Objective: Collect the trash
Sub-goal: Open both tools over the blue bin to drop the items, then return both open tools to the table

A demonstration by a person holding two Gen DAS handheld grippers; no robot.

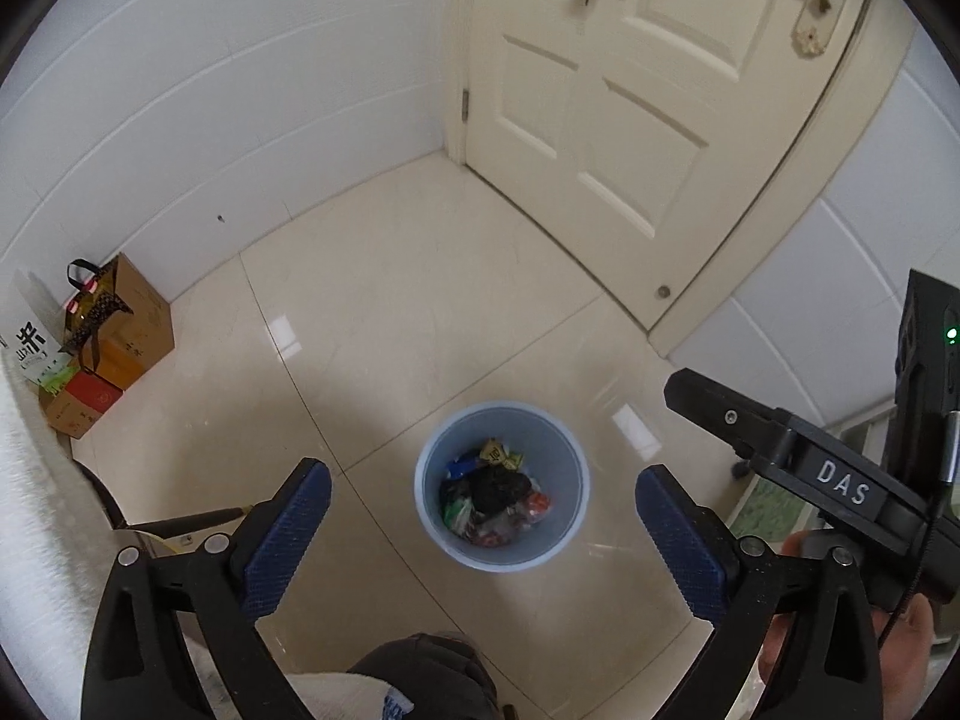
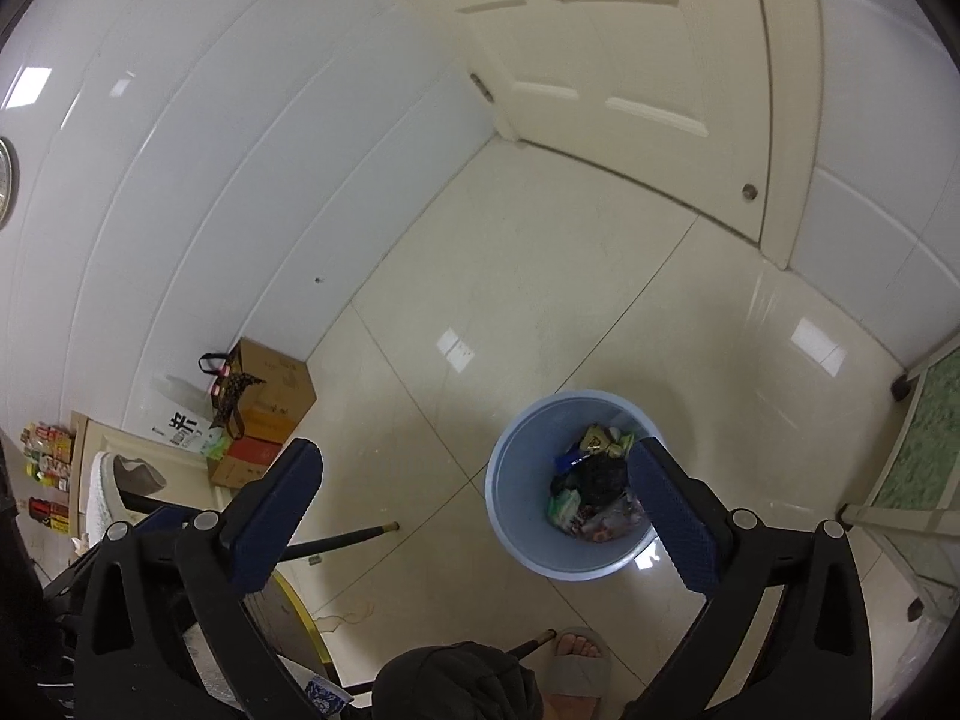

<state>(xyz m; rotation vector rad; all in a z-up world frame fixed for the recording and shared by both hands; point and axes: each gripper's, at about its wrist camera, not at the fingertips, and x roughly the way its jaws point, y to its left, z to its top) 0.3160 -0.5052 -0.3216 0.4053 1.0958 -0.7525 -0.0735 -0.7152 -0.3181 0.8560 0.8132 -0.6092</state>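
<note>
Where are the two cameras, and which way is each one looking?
Left wrist: sits on the left gripper, looking steeply down at the blue bin; its open fingers, the right gripper's body and a hand show.
Right wrist: sits on the right gripper, looking down at the bin; its open fingers and a sandalled foot show.
Shared: bin, tiled floor, door, cardboard boxes.

Light blue round bin (image 1: 501,486) upright on pale floor tiles, open-topped. Inside: crumpled wrappers (image 1: 492,504) heaped at bottom, green, red, blue, yellow, with black crumpled piece (image 1: 498,489) on top, near middle.
</note>
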